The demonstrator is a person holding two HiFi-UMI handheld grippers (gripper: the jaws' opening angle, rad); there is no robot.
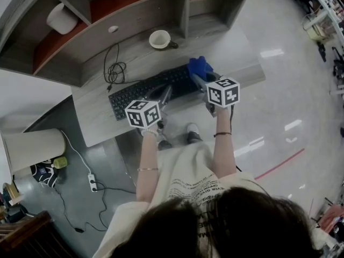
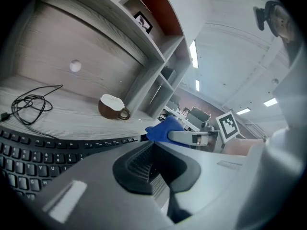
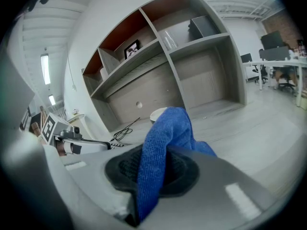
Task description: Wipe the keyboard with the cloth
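Pinching cloth, R hand-held gripper by keyboard; L hand-held gripper closed; cup behind.

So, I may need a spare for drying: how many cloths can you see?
1: the blue cloth, clamped in the fingers of the right gripper, at the keyboard's right end. Others may sit hidden in the shelves.
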